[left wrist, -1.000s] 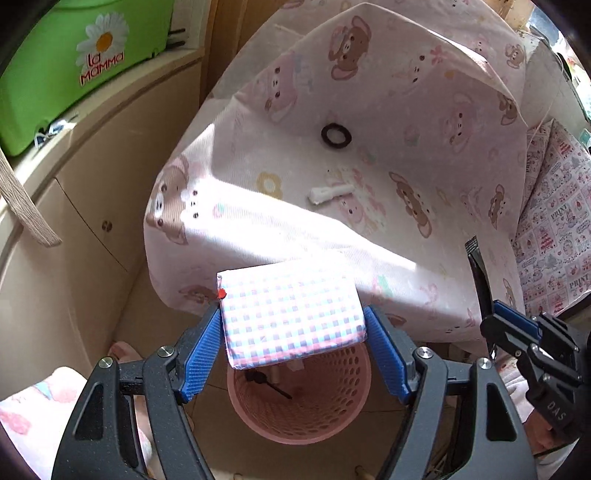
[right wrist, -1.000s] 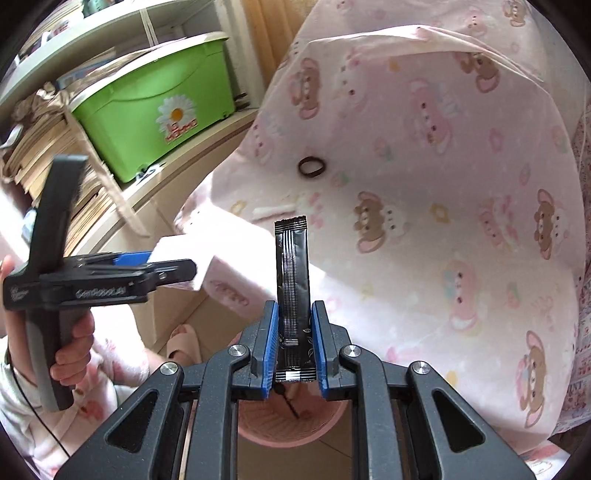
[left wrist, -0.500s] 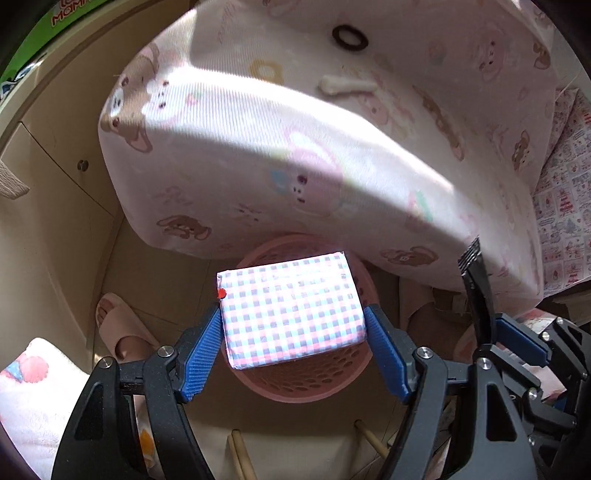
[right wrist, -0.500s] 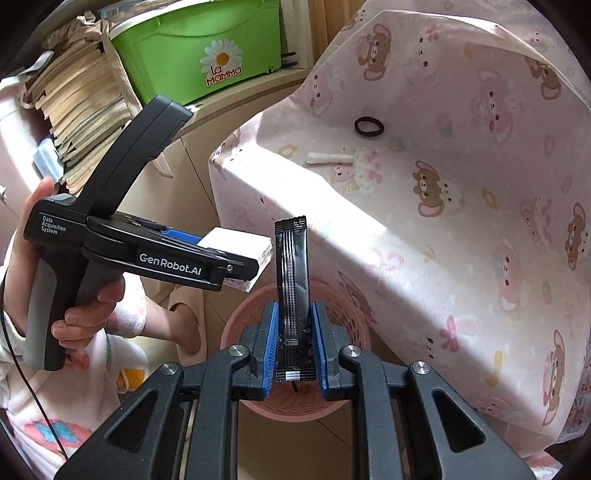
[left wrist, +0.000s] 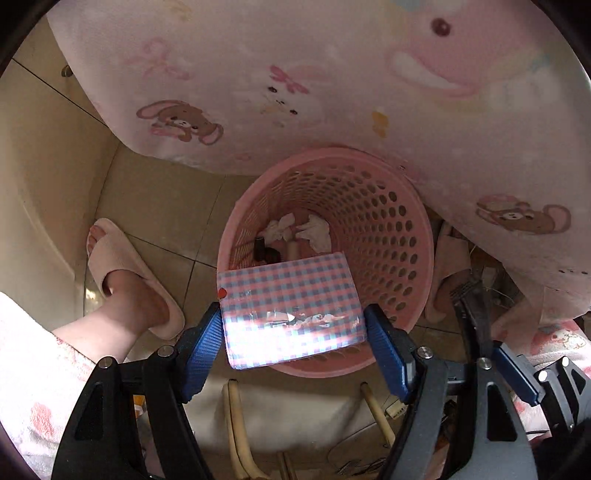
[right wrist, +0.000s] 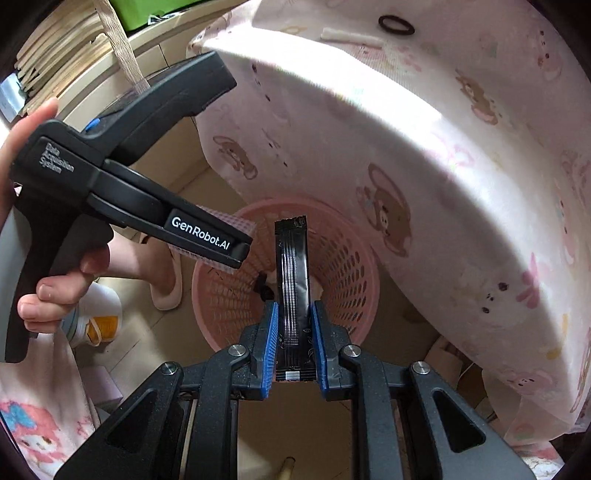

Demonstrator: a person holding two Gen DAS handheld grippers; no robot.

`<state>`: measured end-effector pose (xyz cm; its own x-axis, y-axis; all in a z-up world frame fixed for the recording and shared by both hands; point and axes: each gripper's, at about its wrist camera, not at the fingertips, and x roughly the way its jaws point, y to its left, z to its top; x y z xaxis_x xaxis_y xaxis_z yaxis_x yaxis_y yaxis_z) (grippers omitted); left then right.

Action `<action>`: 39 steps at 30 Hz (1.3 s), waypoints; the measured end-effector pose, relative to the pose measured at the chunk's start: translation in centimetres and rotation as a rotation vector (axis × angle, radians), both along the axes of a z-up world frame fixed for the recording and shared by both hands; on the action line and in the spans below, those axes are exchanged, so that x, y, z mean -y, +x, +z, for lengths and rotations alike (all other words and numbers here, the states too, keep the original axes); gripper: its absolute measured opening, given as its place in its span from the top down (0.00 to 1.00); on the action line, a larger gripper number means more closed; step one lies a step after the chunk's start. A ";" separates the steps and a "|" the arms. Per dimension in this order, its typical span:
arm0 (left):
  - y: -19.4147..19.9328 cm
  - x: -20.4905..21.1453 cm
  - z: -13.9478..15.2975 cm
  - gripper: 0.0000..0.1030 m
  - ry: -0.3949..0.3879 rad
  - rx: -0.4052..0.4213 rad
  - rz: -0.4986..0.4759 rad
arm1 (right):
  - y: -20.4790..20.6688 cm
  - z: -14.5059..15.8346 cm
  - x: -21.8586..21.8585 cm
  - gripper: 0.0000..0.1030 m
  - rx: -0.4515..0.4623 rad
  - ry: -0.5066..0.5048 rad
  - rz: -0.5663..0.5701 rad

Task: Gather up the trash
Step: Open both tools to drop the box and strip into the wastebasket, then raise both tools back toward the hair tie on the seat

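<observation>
My left gripper (left wrist: 293, 328) is shut on a pink-and-blue checked tissue pack (left wrist: 290, 310) and holds it over the near rim of a pink perforated trash basket (left wrist: 391, 221) on the floor. The basket holds crumpled white tissue (left wrist: 314, 229) and dark bits. My right gripper (right wrist: 294, 332) is shut on a long black sachet (right wrist: 293, 280), upright over the same basket (right wrist: 347, 273). The left gripper's black body (right wrist: 140, 184) shows at the left of the right wrist view. A black hair ring (right wrist: 396, 25) and a white wrapper (right wrist: 349, 36) lie on the pink bear-print table cover (right wrist: 424, 122).
The draped cover (left wrist: 332, 74) overhangs the basket's far side. A foot in a pink slipper (left wrist: 125, 273) stands left of the basket. Wooden chair legs (left wrist: 236, 424) are below it. A white jar (right wrist: 98, 317) and stacked papers (right wrist: 55, 59) sit at the left.
Both grippers have dropped and tilted down toward the basket, which now looks larger with its inside visible. The tabletop has slid to the top of both views. Both grips are unchanged.
</observation>
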<state>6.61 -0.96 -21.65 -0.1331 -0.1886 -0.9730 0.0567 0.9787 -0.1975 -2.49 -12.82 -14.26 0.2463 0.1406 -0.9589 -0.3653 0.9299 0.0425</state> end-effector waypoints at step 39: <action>0.6 -1.1 0.2 0.15 -0.013 0.000 0.072 | 1.8 -2.4 -0.5 0.52 -0.003 -0.070 -0.037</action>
<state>7.23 0.14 -21.47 -0.1182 -0.2102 -0.9705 -0.0141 0.9776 -0.2101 -0.65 -12.30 -16.65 0.2470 0.0640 -0.9669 -0.3301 0.9437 -0.0219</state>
